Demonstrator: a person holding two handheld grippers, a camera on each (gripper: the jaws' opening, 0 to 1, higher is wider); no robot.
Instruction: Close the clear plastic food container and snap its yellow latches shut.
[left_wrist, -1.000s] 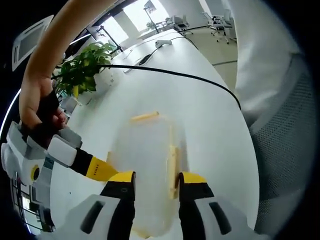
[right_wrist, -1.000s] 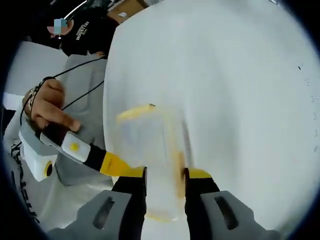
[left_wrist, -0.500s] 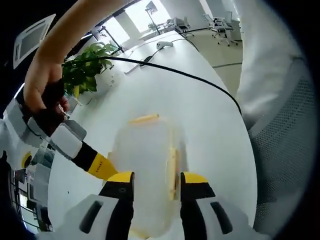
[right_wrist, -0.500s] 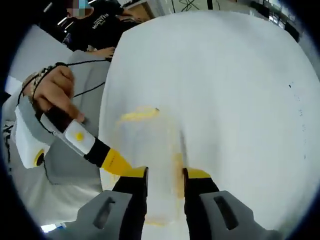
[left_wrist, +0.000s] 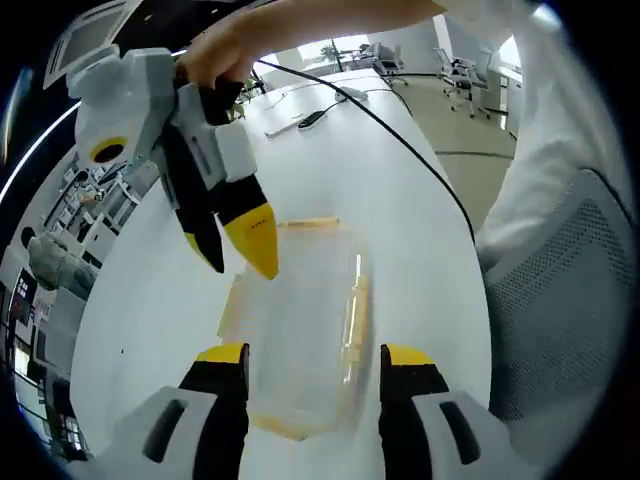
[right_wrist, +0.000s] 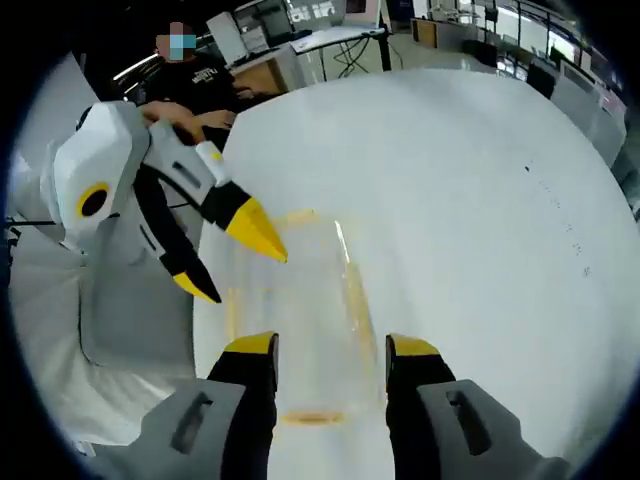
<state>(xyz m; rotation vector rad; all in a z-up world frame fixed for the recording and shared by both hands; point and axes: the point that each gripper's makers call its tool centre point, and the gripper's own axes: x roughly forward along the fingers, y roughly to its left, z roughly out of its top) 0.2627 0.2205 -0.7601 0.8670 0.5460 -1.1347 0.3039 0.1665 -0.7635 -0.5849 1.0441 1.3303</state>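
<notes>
- Left gripper view: left gripper (left_wrist: 313, 362), lower centre, jaws apart and holding nothing, straddling the near end of the clear plastic food container (left_wrist: 300, 340). Container sits mid-frame on the white table (left_wrist: 150, 300); yellow latches (left_wrist: 353, 312) lie along its edges. Right gripper (left_wrist: 240, 245) enters from upper left, jaws parted, tips hovering over the container's upper-left corner.
- Right gripper view: right gripper (right_wrist: 328, 350), lower centre, jaws spread, empty; container (right_wrist: 300, 320) between and beyond them. Left gripper (right_wrist: 232, 262) comes in at centre left.
- Step, judged: lid appears seated, latching in hand. Next move calls for pressing a latch down against the container's side.
</notes>
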